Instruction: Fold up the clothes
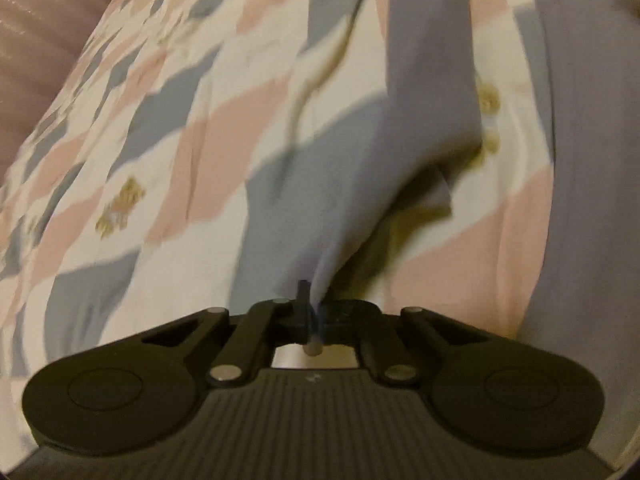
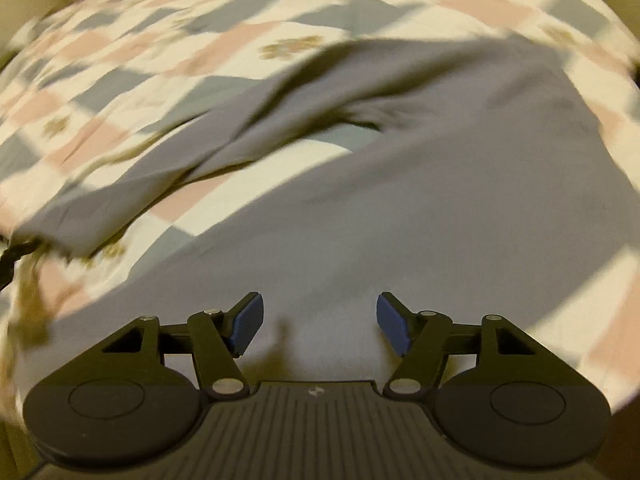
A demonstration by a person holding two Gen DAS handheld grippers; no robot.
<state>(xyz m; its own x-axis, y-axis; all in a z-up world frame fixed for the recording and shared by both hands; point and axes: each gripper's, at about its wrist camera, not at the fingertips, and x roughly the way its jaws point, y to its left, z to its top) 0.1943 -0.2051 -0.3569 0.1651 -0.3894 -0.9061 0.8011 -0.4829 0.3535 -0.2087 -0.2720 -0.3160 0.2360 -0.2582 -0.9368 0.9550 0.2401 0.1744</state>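
Observation:
A lavender-grey garment [image 2: 420,184] lies spread on a checked bedspread [image 2: 120,60]. Its sleeve [image 2: 132,184] stretches out to the left in the right wrist view. My left gripper [image 1: 310,308] is shut on the end of that sleeve [image 1: 400,152] and holds it lifted off the bedspread [image 1: 140,128]. My right gripper [image 2: 320,320] is open and empty, with its blue pads [image 2: 248,322] just above the garment's body. Both views are motion-blurred.
The bedspread has pink, grey and cream checks with small tan motifs [image 1: 120,208]. A mauve padded headboard or couch [image 1: 40,40] stands at the upper left of the left wrist view. A dark object [image 2: 12,256] shows at the left edge of the right wrist view.

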